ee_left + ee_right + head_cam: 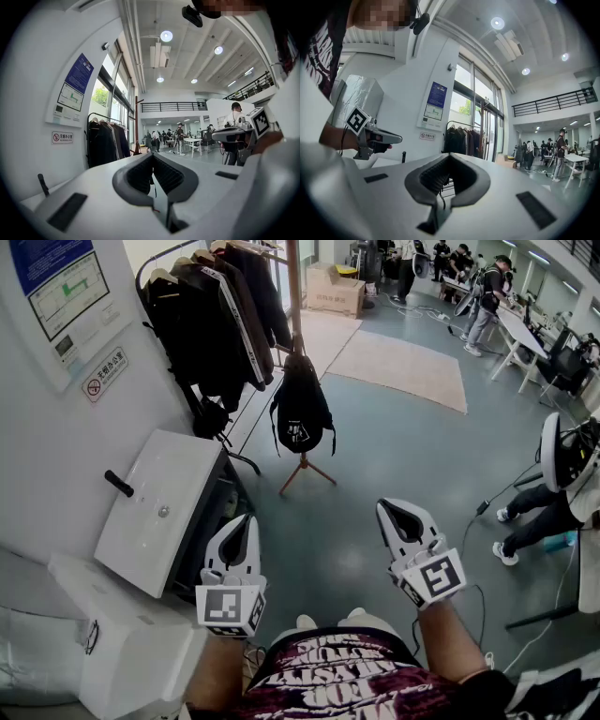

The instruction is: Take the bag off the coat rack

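Note:
A black bag [300,413] hangs on the wooden pole of a coat rack [295,296], which stands on tripod legs on the grey floor ahead. Both grippers are held low and near me, well short of the bag. The left gripper [247,521] is shut with nothing between its jaws, and its own view [153,155] shows the tips meeting. The right gripper [394,508] is also shut and holds nothing [450,157]. In the left gripper view the pole [136,124] stands beside a rail of coats; I cannot make out the bag in either gripper view.
A rail of dark coats [220,315] stands left of the coat rack. A white cabinet [159,507] and a white box [131,643] line the left wall. A beige rug [398,367] and a cardboard box [335,289] lie beyond. A person [553,493] stands at right.

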`<state>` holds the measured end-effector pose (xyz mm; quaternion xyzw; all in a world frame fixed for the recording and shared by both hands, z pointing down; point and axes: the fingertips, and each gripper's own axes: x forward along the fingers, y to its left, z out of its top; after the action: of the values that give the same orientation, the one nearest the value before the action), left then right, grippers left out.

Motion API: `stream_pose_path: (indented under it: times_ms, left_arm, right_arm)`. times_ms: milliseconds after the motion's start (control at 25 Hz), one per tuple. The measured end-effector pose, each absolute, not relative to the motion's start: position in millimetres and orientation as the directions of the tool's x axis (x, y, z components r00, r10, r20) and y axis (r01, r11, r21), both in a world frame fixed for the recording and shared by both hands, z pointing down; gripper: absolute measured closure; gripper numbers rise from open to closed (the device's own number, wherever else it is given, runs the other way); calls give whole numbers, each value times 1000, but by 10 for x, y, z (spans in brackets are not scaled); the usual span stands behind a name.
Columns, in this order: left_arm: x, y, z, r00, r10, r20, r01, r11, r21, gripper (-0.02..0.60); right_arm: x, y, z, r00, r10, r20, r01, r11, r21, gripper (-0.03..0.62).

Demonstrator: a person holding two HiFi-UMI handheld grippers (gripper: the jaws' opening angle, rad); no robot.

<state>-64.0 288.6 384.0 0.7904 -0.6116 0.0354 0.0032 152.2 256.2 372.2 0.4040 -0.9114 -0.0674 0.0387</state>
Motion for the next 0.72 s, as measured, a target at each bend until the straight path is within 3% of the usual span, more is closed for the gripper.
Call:
stream_pose_path:
  times_ms: [240, 480, 720]
  left_arm:
    - [-749, 3010, 3823, 252, -967, 36, -965, -254, -64, 575]
    - [-807, 3081, 3801, 208, -978, 14, -958, -206, -197, 574]
    - [-908, 3075, 3860, 197, -980, 17, -971, -198, -132, 574]
  right_arm:
    - [1391, 2689, 3782, -666, -745, 33, -733, 663, 150, 591]
    - [1288, 2800, 3872, -675, -734, 71, -724, 678, 128, 589]
    - [1260, 2803, 3912, -672, -736, 77, -727, 676, 122, 563]
